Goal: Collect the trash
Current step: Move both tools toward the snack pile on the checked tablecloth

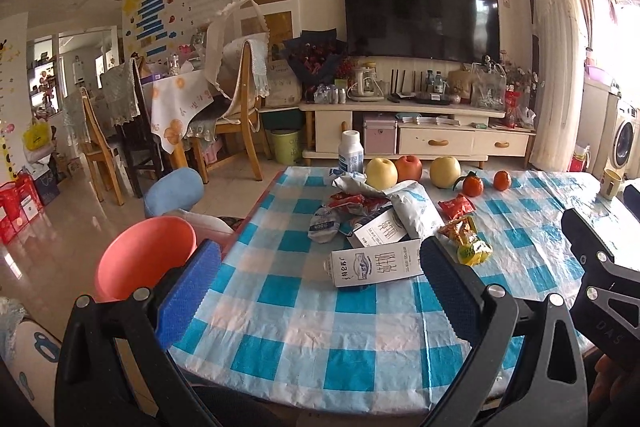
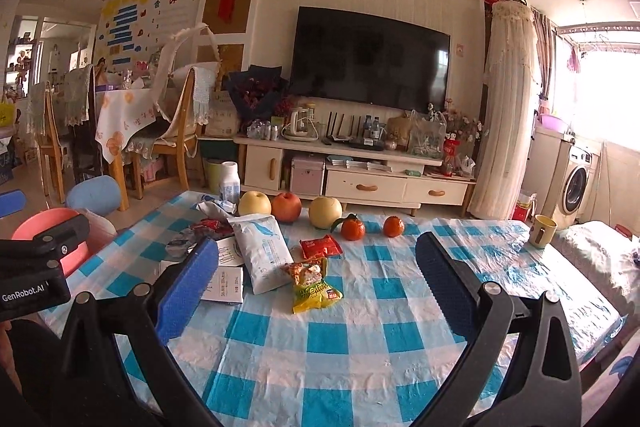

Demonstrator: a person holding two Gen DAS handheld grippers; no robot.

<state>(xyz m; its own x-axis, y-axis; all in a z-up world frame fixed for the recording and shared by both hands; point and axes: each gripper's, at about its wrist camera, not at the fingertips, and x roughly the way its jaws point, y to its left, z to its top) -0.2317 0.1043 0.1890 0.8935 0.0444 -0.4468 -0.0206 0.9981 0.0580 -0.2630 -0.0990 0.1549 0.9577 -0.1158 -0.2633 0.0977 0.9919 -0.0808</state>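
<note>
Trash lies on the checked tablecloth [image 1: 304,307]: a white milk carton [image 1: 376,263] lying on its side, a second carton [image 1: 380,229], a grey-white pouch [image 1: 412,211], red wrappers [image 1: 456,206] and a yellow snack bag [image 1: 472,245]. A pink bin [image 1: 140,255] stands off the table's left edge. My left gripper [image 1: 320,267] is open and empty, just short of the milk carton. My right gripper [image 2: 316,267] is open and empty, with the yellow snack bag [image 2: 314,285] and the pouch [image 2: 262,251] between its fingers' line of sight.
Two pears [image 1: 380,173], an apple [image 1: 409,167] and two tangerines [image 1: 473,185] line the far table edge, with a white bottle [image 1: 350,151] and a mug [image 1: 611,183]. A blue stool [image 1: 174,191], chairs and a TV cabinet [image 1: 400,131] stand beyond.
</note>
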